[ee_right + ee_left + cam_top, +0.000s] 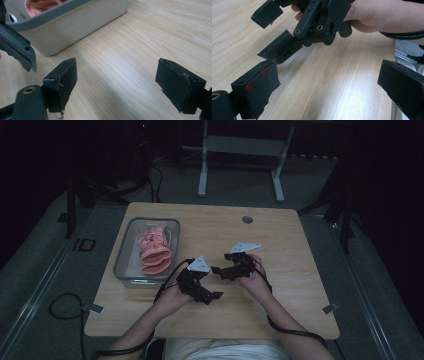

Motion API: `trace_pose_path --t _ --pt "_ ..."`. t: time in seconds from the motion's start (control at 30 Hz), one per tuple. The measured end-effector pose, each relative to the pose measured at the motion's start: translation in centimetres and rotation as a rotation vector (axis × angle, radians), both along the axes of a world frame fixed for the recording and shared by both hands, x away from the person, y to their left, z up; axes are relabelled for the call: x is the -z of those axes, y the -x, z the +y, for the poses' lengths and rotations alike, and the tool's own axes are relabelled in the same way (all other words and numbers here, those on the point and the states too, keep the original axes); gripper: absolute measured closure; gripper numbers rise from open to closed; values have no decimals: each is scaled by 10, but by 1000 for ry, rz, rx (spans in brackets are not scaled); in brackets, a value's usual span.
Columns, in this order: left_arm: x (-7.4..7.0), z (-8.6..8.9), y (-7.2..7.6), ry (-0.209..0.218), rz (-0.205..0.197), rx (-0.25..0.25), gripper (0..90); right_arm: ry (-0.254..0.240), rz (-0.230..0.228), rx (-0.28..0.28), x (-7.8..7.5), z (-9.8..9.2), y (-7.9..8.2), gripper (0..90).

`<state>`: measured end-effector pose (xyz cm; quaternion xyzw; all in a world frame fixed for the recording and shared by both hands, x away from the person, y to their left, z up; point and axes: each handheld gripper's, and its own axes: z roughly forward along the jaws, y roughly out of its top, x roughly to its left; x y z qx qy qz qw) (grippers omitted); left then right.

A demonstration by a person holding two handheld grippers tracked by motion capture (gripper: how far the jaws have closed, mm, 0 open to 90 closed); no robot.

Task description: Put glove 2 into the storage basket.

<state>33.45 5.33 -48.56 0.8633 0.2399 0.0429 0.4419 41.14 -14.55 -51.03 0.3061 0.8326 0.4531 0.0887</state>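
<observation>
High view dim: pink items (155, 251) in bin (121, 262) hard to identify.

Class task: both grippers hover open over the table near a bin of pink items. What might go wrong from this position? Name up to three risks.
1. The left gripper and right gripper sit very close, jaws pointing toward each other; they may collide.
2. The pink items lie bunched in the bin, so a grab could lift several together.
3. The cable trails beside the bin and might snag its rim during a reach.
</observation>
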Motion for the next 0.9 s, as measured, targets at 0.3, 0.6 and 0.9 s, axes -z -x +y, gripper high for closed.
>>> trace_pose_path --t 0.3,0.6,0.9 --pt "16 -11 5 -7 1 27 29 16 16 0 18 -11 11 170" --pt "37 -20 6 -44 8 31 29 34 26 2 34 -21 20 171" --pt "52 -24 5 -39 13 44 30 32 30 13 45 -32 26 167"
